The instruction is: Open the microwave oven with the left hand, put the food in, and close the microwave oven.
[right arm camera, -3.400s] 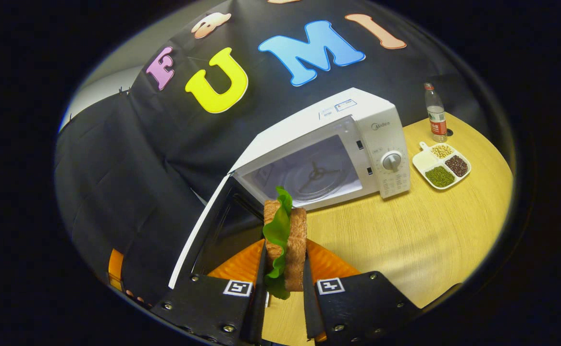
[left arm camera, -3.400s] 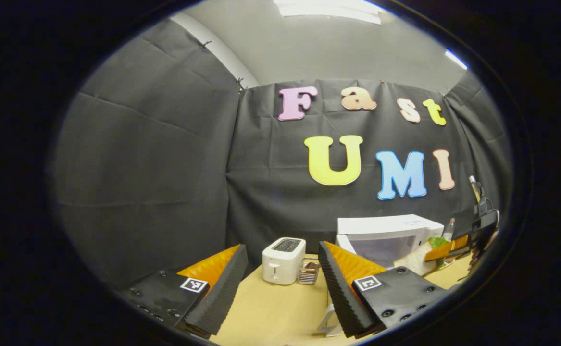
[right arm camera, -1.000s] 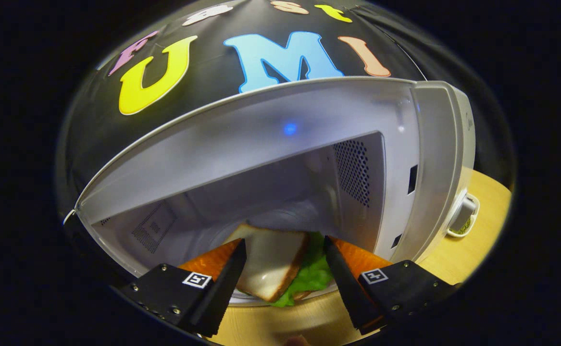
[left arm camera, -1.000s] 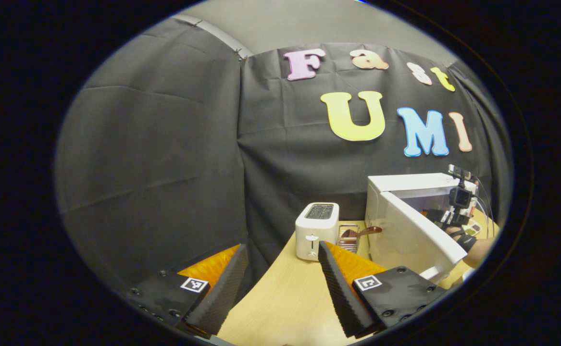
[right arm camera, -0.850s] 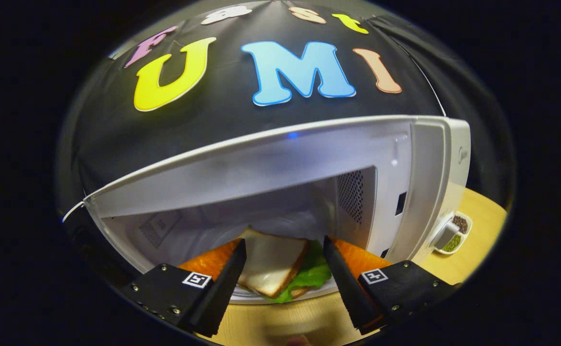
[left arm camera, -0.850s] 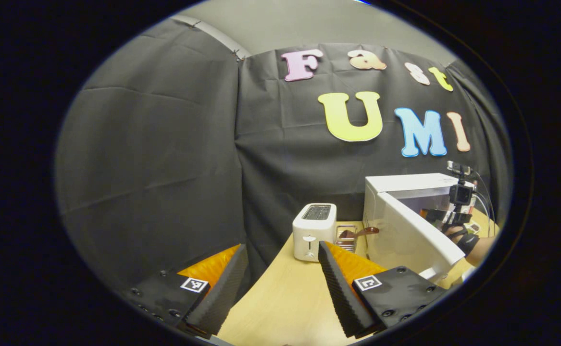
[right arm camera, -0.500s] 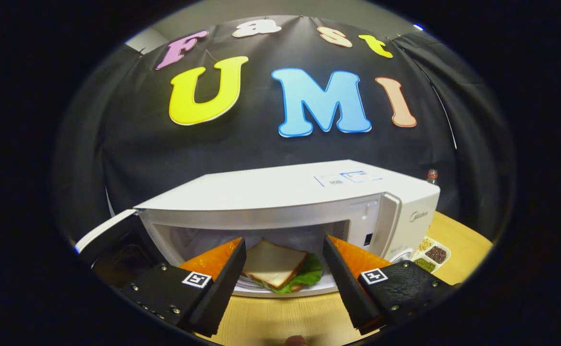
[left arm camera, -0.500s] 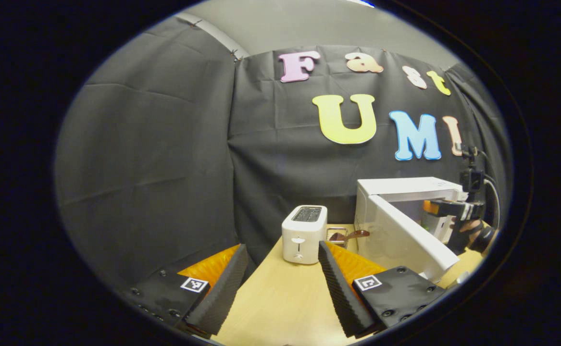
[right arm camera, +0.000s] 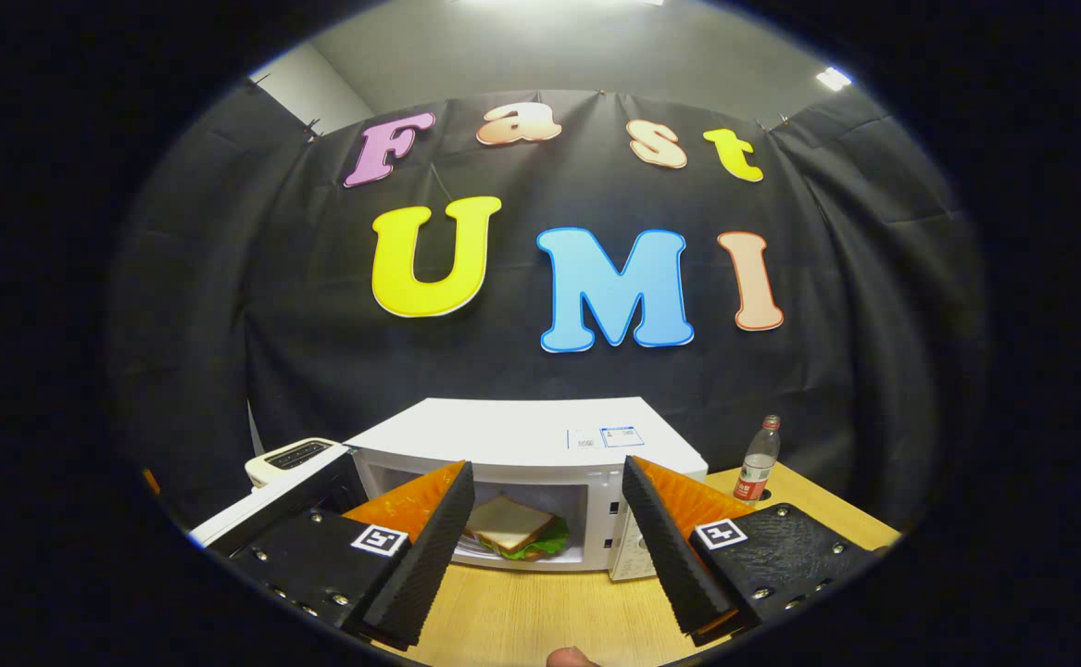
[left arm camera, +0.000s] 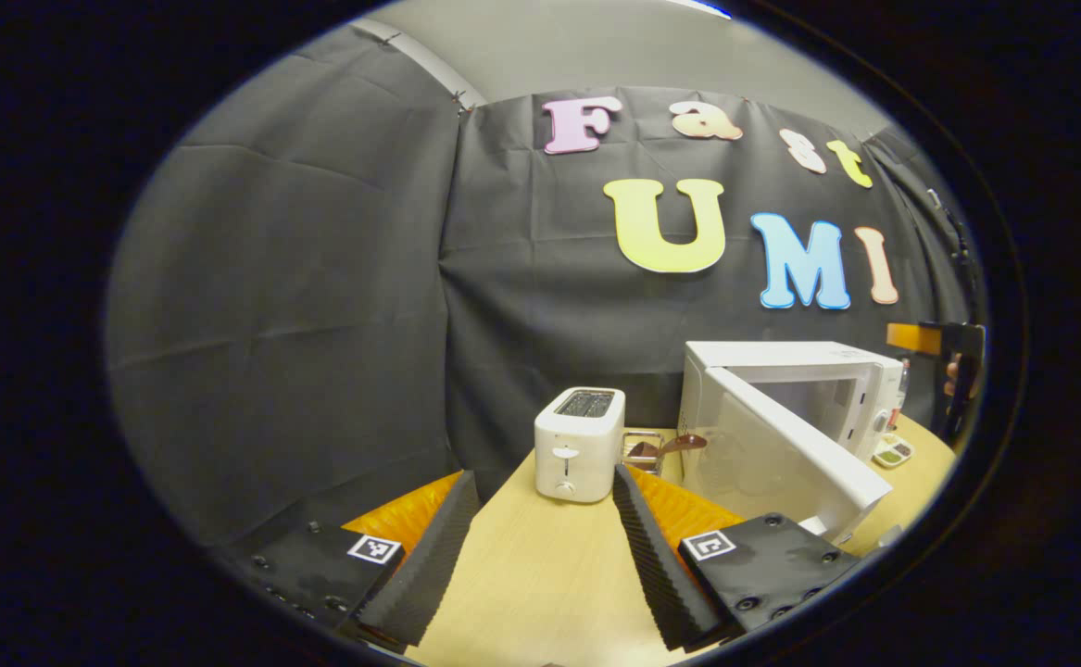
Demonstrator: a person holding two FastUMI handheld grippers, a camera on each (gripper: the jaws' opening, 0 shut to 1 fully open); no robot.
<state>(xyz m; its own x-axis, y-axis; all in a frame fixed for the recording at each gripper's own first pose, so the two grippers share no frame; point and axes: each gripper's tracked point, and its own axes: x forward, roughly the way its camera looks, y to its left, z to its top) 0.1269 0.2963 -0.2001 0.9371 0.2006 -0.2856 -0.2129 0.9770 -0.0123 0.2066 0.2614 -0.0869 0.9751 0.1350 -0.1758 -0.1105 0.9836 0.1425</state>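
Staged kitchen booth, black cloth walls.
Wooden table (left arm camera: 540, 565) carries microwave (right arm camera: 521, 435), toaster (left arm camera: 579, 431), bottle (right arm camera: 760, 459).

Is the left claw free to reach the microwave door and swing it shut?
Probably yes: the left claw is open, and only bare table lies before the open door.

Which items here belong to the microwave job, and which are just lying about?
Part of the job:
- microwave, door open
- sandwich inside it
- left hand-held gripper, open

Just lying about:
- toaster
- bottle
- divided dish
- table
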